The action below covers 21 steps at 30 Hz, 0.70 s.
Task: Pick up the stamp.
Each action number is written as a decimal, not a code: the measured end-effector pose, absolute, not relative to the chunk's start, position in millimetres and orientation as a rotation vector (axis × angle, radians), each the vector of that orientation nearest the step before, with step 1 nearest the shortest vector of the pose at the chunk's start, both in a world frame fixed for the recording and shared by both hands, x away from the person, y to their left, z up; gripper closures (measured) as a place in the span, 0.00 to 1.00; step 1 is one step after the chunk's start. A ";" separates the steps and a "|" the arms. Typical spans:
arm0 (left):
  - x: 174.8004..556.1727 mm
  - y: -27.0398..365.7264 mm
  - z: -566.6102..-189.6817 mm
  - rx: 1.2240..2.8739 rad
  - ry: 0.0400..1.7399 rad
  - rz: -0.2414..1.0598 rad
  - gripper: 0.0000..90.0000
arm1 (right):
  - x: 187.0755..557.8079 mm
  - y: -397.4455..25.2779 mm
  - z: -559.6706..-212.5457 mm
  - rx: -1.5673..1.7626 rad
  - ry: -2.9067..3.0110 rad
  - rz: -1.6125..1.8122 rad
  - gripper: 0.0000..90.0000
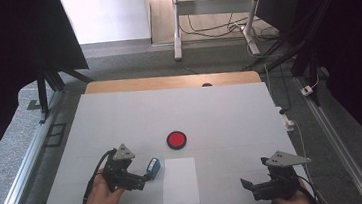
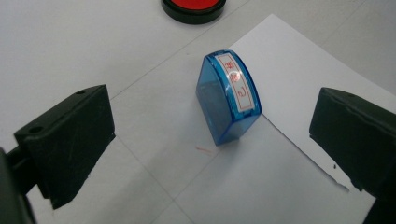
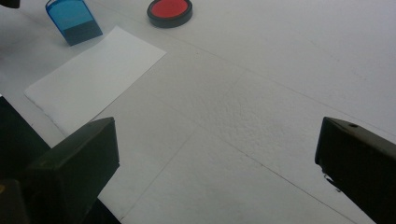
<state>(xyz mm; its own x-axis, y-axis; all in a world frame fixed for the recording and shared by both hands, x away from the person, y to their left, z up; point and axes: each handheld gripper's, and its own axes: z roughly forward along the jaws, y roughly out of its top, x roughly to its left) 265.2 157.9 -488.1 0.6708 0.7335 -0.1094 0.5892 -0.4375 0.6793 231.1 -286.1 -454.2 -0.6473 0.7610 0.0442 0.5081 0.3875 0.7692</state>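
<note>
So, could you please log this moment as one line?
left gripper: open, jaws either side of blue stamp | right gripper: open, idle | ink pad, paper: untouched

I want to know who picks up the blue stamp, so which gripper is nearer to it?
Left. The left gripper has its open jaws right at the blue stamp; the right gripper sits far across the paper sheet.

Red ink pad [image 1: 176,139], white table [image 1: 230,112]

Each hand grips a black tool — the left tool [image 1: 146,178] and the right tool [image 1: 247,185] — topped by a grey three-cornered plate dotted with small screws. Blocky matte-black jaws carry small holes. A black cable trails from each; a dark sleeve covers the left wrist.
</note>
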 end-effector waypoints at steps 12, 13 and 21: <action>281.1 136.4 -494.0 2.230 0.983 0.279 0.01 | 231.5 -286.1 -454.4 1.106 2.340 1.131 0.00; 282.3 135.0 -494.6 2.237 0.980 0.279 0.01 | 231.6 -286.1 -454.4 1.106 2.342 1.132 0.00; 285.5 130.2 -500.6 2.280 0.939 0.245 0.01 | 231.3 -286.0 -454.3 1.100 2.344 1.132 0.00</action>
<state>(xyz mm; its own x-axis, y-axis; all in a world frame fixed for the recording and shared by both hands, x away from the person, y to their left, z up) 285.5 130.2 -500.6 0.7260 0.6841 -0.0707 0.5621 -0.5310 0.6340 231.3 -286.0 -454.3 -0.6549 0.7543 0.0462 0.5052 0.3915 0.7691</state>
